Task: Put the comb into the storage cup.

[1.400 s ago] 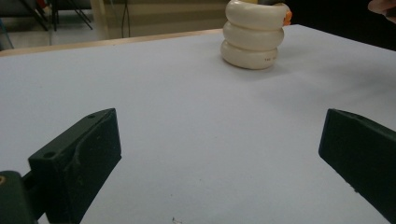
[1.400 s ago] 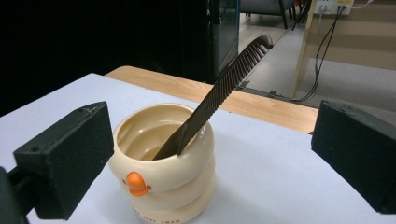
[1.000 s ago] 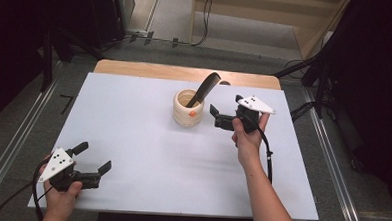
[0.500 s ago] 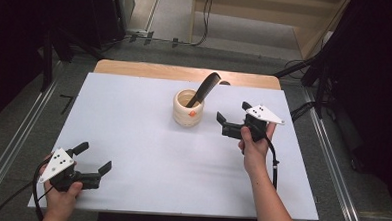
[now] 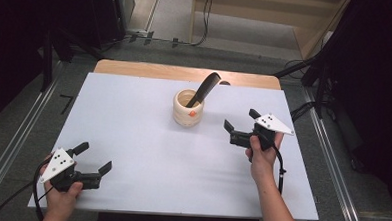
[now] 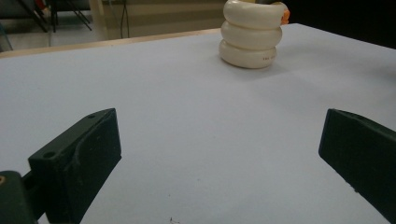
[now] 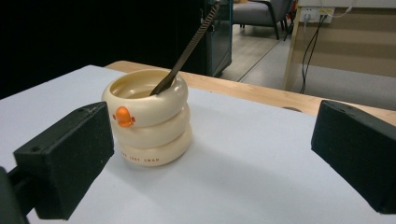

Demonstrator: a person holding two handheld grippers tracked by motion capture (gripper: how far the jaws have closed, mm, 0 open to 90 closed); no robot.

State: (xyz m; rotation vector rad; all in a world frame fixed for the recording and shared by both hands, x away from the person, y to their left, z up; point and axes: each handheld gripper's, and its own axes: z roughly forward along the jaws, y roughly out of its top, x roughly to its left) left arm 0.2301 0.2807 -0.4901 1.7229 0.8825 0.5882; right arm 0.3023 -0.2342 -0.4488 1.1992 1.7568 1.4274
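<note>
A cream ringed cup (image 5: 188, 107) stands upright toward the far middle of the white counter (image 5: 132, 138), with a dark comb (image 5: 203, 89) leaning out of it to the right. The right claw (image 5: 239, 126) hovers just right of the cup, jaws wide apart and empty. The left claw (image 5: 93, 158) rests at the near left corner, also spread open, well apart from the cup.

the comb's (image 7: 187, 51) lower end is hidden inside the cup (image 7: 149, 126).
</note>
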